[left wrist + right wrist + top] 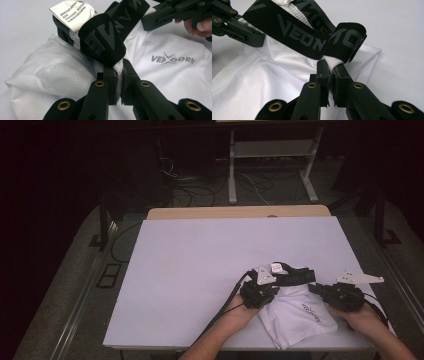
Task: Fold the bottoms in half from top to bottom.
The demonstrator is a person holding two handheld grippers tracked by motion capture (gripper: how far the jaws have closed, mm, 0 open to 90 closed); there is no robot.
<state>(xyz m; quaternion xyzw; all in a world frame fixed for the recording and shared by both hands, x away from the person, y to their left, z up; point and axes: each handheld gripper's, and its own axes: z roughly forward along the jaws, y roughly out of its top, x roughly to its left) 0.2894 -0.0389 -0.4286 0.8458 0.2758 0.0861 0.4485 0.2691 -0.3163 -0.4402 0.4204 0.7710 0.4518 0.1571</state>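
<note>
Your left hand-held gripper (119, 75) and right hand-held gripper (331, 72) each pinch the white garment (295, 312) below its black waistband (295, 276), at 5 o'clock on the tabletop (200, 265).

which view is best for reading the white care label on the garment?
Left gripper view: the care label sits large at the black waistband, its print lines visible. The high view shows it as a small white tab. The right gripper view gives waistband and white fabric.

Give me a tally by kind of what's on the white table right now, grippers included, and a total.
Grippers: 2, left gripper and right gripper, each pinching the garment
White garment with black waistband: 1
Care label on the waistband: 1
Total: 4
</note>
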